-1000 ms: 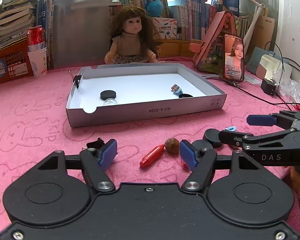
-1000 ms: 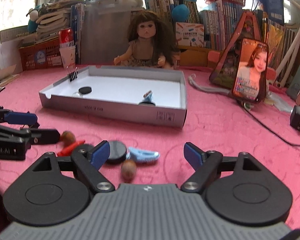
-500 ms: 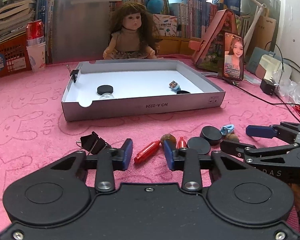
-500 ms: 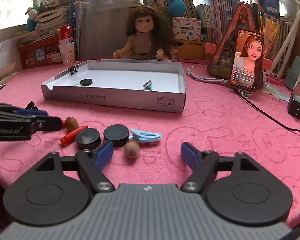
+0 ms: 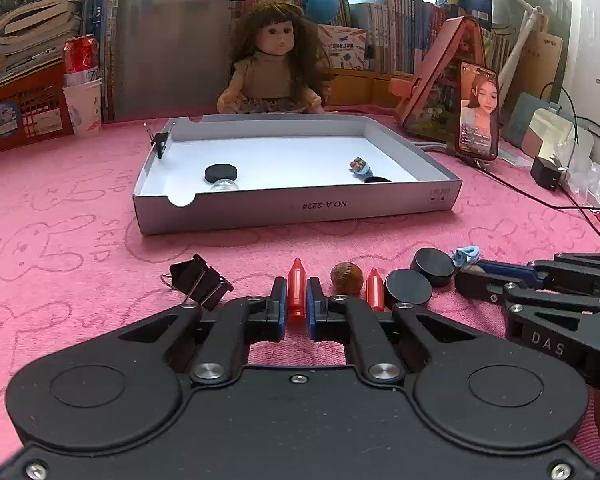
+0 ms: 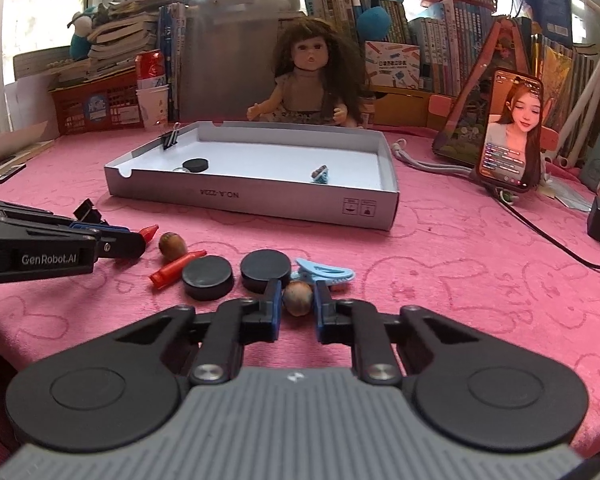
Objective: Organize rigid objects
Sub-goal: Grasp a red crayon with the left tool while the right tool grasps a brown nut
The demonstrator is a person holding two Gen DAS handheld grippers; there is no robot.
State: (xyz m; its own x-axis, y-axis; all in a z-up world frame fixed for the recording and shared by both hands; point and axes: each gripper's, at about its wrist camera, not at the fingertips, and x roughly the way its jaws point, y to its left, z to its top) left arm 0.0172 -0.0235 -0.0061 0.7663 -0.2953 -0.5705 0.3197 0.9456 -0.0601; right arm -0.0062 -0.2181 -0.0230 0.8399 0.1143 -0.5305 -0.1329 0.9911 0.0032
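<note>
Jaws: the left gripper (image 5: pixel 297 298) is clamped on a red crayon-shaped piece (image 5: pixel 297 290); the right gripper (image 6: pixel 298 300) has its blue pads against both sides of a brown nut (image 6: pixel 298 297), apparently gripping it. Both items sit low over the pink tablecloth (image 5: pixel 60 240).

Left to right in the left wrist view: a black binder clip (image 5: pixel 198 280) lies just left of the fingers; a second nut (image 5: pixel 346 277), a second red piece (image 5: pixel 374 290), two black discs (image 5: pixel 408 286) and a blue hair clip (image 5: pixel 466 254) follow. The grey tray (image 5: pixel 300 208) beyond holds a black disc (image 5: pixel 220 172) and a small blue item (image 5: pixel 359 166).
</note>
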